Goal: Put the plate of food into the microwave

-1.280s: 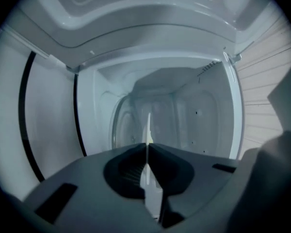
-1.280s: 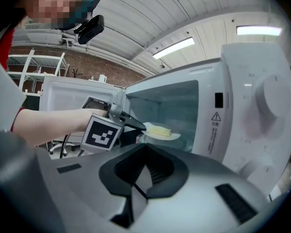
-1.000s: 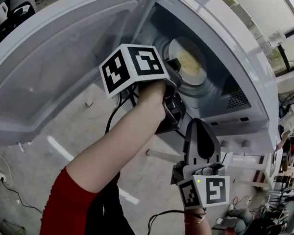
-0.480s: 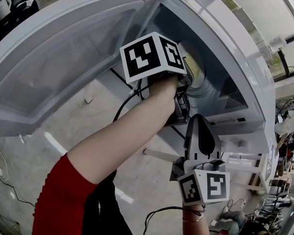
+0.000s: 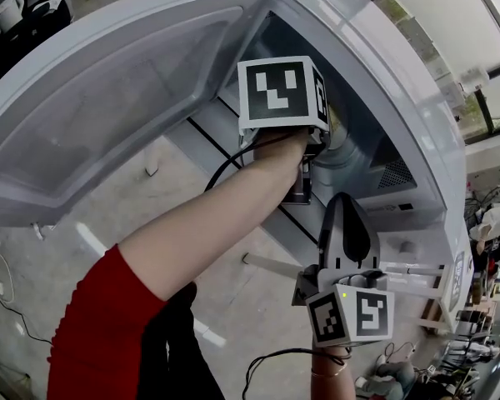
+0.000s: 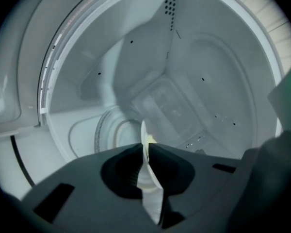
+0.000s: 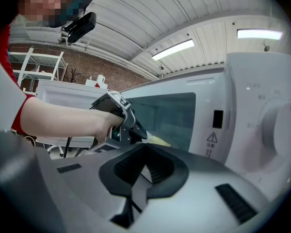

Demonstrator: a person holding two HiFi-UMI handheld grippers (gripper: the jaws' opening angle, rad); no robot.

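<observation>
A lit ceiling light point(image 7: 173, 49), a brick wall point(image 7: 87, 68), white shelving point(image 7: 31, 62) at left

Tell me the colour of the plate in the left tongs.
White plate, clearest in the left gripper view.

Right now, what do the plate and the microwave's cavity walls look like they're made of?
plate: white, smooth, thin rim with a faint sheen; probably glazed ceramic, though melamine is possible. It is clamped edge-on in the left gripper jaws.
cavity walls: pale grey, satin finish, with pressed contours and punched vent holes; probably painted sheet metal.
</observation>
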